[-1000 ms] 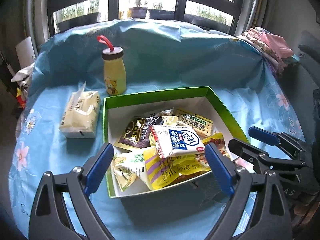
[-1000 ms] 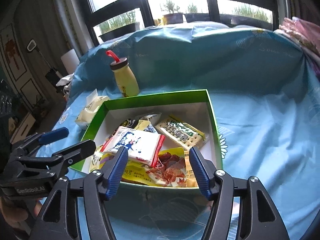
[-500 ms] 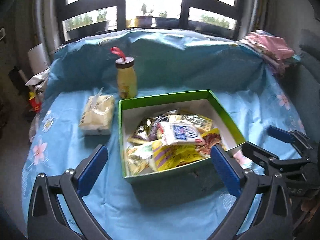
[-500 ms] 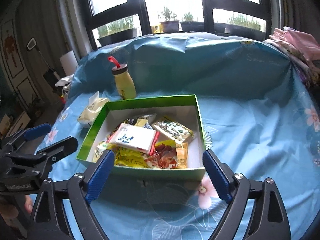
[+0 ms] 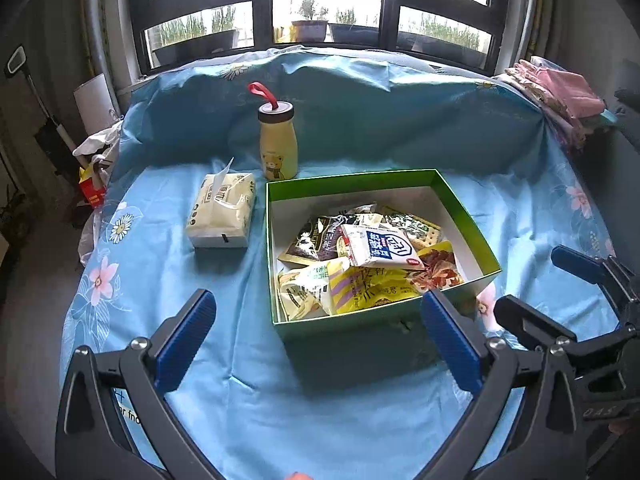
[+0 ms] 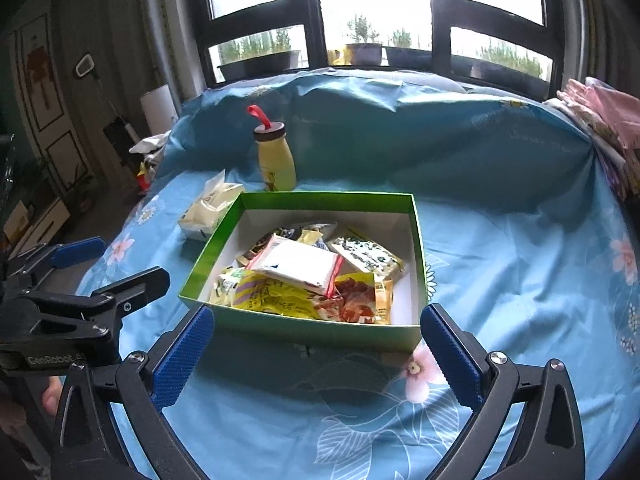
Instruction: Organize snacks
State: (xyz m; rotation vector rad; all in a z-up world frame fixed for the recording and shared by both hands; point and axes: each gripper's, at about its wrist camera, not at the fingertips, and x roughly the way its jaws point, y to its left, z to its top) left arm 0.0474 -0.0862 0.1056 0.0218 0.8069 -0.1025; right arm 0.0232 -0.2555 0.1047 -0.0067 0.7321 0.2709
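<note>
A green box (image 5: 352, 178) (image 6: 320, 198) with a white inside sits on the blue flowered cloth, holding several snack packets. A white and blue packet (image 5: 380, 246) (image 6: 296, 260) lies on top of a yellow packet (image 5: 368, 284) (image 6: 268, 292), with a cracker pack (image 5: 412, 226) behind it. My left gripper (image 5: 316, 308) hangs open in front of the box's near wall, with nothing gripped. My right gripper (image 6: 317, 314) is also in front of the box; its jaws are opening and hold nothing. Each gripper shows in the other's view, the right gripper (image 5: 532, 280) right of the box and the left gripper (image 6: 132, 261) left of it.
A yellow bottle (image 5: 278, 148) with a brown cap and red loop stands behind the box's far left corner. A tissue pack (image 5: 222, 210) lies left of the box. Folded pink cloth (image 5: 560, 92) is piled at the far right. Windows with planters are behind.
Both grippers have drawn back and up from the box, which now looks smaller and farther. Both pairs of jaws have spread wider, the right one more.
</note>
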